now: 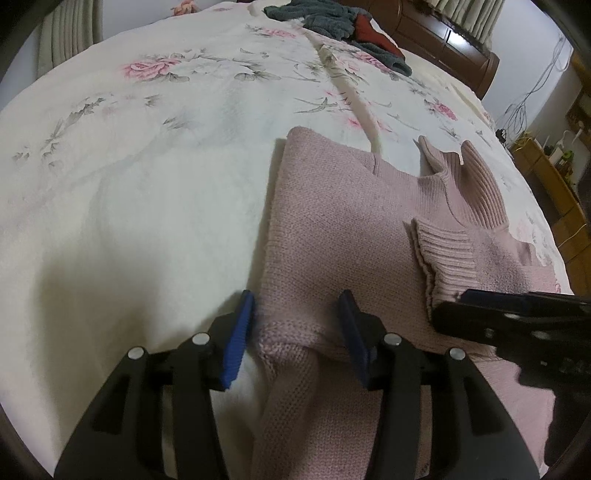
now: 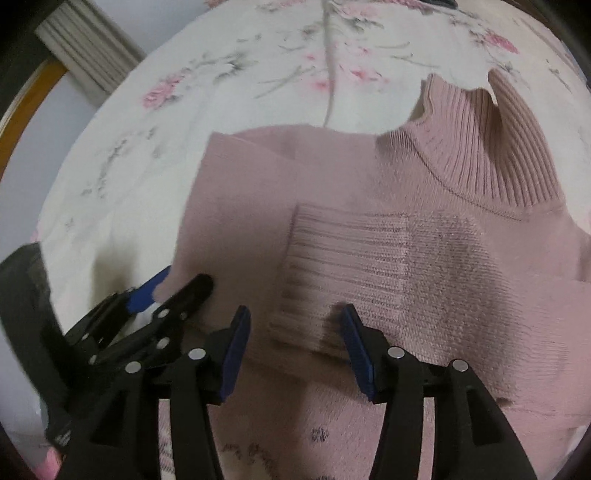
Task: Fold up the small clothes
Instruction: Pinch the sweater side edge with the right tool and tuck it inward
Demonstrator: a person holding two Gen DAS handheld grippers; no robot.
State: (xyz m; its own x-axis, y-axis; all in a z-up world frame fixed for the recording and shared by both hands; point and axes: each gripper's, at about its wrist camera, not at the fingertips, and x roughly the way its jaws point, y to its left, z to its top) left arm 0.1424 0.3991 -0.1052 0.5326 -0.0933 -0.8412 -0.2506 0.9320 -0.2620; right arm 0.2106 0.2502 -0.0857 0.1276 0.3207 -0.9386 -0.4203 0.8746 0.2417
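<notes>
Open left tongs over pink sweater, floral bedspread.

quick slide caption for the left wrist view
Left tool open astride the near fold of a pink knit sweater on a floral bedspread.

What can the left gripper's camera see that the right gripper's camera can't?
Only the left wrist view shows the far end of the bed: a grey fluffy garment with something red beside it, a dark wooden headboard, and cluttered shelves at the right.

Only the right wrist view shows the sweater's ribbed cuff flat and close up.

Both show the pink sweater with its ribbed collar on the floral bedsheet, plus the left gripper and right gripper, both open over the knit.
</notes>
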